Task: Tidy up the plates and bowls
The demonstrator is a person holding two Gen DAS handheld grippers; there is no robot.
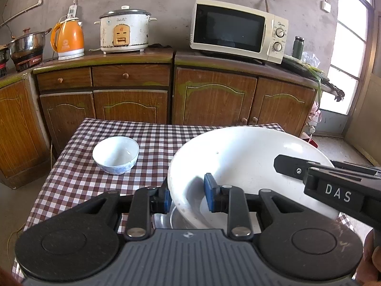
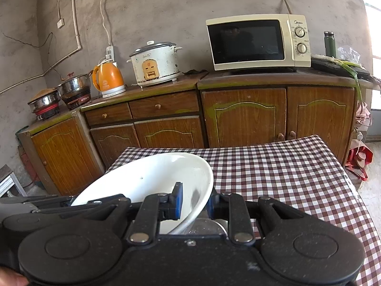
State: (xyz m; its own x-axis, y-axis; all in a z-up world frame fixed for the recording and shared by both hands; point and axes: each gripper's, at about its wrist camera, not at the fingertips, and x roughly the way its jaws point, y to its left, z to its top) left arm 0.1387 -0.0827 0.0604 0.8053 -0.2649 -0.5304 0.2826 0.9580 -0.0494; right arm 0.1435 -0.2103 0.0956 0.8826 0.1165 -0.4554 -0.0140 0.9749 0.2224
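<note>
A large white deep plate [image 1: 250, 162] hangs tilted above the checked tablecloth [image 1: 78, 178], held from both sides. My left gripper [image 1: 188, 194] is shut on the plate's near left rim, one blue pad inside and one outside. In the right wrist view my right gripper [image 2: 194, 200] is shut on the plate's [image 2: 154, 178] right rim in the same way. The right gripper's black fingers [image 1: 288, 165] also reach over the plate from the right. A small white bowl with blue pattern [image 1: 116, 154] stands on the table to the left. Something shiny and metallic [image 1: 166, 219] shows under the plate.
Wooden cabinets [image 1: 214, 95] run behind the table, carrying a microwave [image 1: 238, 31], a rice cooker [image 1: 123, 29], an orange kettle [image 1: 67, 39] and steel pots [image 1: 26, 45]. The tablecloth [image 2: 285, 166] stretches away to the right of the plate. A person's fingers [image 1: 371, 257] grip the right tool.
</note>
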